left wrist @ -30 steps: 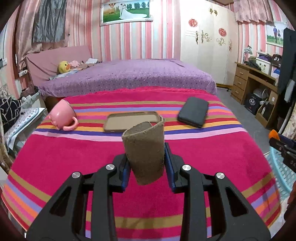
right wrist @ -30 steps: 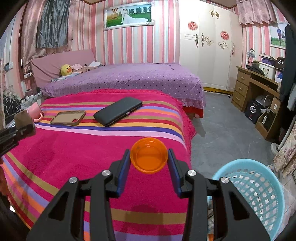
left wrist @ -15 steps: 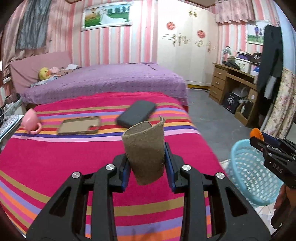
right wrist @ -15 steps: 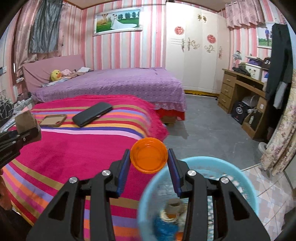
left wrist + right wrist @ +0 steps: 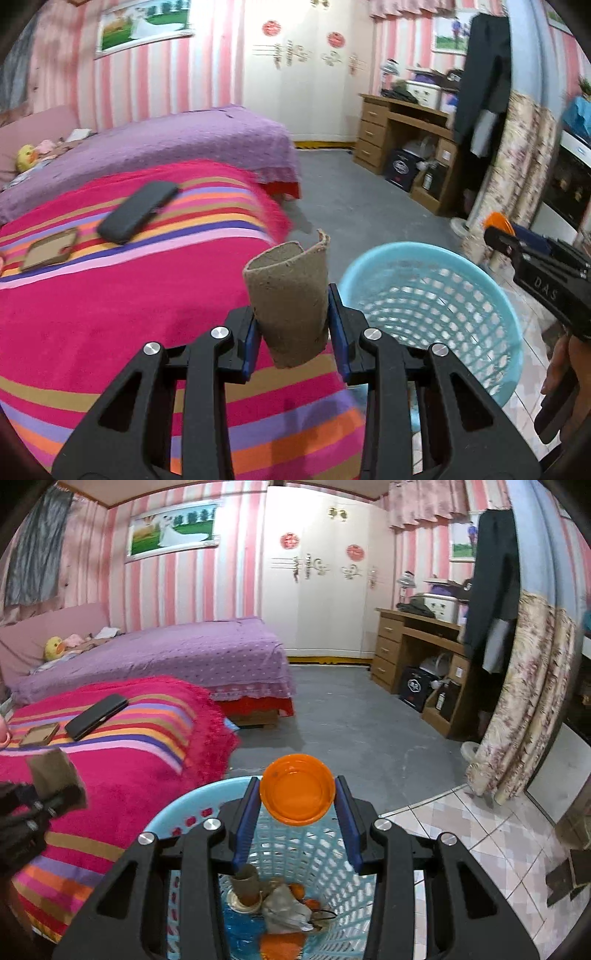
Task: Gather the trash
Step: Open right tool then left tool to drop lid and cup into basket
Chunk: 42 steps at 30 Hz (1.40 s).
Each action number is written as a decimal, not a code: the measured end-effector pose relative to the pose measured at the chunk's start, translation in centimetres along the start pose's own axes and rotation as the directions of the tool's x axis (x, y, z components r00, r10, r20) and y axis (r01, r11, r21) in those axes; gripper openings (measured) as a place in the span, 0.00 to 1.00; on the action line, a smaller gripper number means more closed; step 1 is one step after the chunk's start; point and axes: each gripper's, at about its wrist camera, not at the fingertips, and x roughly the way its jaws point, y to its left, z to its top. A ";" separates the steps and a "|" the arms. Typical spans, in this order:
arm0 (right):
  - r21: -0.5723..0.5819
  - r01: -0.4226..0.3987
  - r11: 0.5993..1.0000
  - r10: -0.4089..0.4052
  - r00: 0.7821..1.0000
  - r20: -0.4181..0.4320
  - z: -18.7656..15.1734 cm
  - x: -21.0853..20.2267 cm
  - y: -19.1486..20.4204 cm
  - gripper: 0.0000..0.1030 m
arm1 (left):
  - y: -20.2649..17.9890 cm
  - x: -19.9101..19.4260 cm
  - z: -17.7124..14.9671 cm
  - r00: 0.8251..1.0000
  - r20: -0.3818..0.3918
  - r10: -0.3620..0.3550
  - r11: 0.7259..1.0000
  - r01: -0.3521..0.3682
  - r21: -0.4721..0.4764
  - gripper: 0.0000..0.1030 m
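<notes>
While both pieces of trash hang in the air, we're at the carry-and-drop step. The right hand-held gripper (image 5: pixel 297 800) is clamped on an orange lid (image 5: pixel 297 794) and sits right over the blue basket (image 5: pixel 192 812), where earlier trash already lies at the bottom. That one looks ready: part the jaws and the lid should fall inside. The left hand-held gripper (image 5: pixel 291 325) is clamped on a cardboard tube (image 5: pixel 290 302), upright between its pads, and it hangs above the bed's (image 5: pixel 110 295) corner, just beside the basket (image 5: pixel 428 295) rim, not over it. Next call: bring the tube across the rim before letting go, or it could land on the floor.
</notes>
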 end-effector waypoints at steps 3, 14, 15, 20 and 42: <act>0.021 0.013 1.000 -0.012 1.000 -0.007 -0.2 0.2 -0.9 0.39 | -2.0 1.3 0.1 0.999 -0.021 -0.029 0.999 0.029 0.024 0.30; 0.086 0.027 0.996 -0.024 0.999 -0.032 -1.2 0.8 -3.5 0.39 | -5.1 4.7 1.2 0.988 -0.082 -0.129 0.991 0.132 0.036 0.43; 0.085 0.028 0.996 -0.025 0.999 -0.034 -1.2 0.8 -3.5 0.39 | -5.2 4.5 1.2 0.990 -0.073 -0.117 0.992 0.120 0.041 0.52; 0.088 0.030 0.996 -0.026 0.999 -0.040 -1.3 0.9 -3.7 0.39 | -3.6 3.4 1.7 0.996 -0.038 -0.078 0.997 0.079 0.025 0.79; 0.101 0.049 0.994 -0.059 0.994 0.091 0.1 -2.9 0.5 0.96 | 8.3 -8.3 0.6 0.989 0.084 0.120 0.992 -0.116 -0.048 0.94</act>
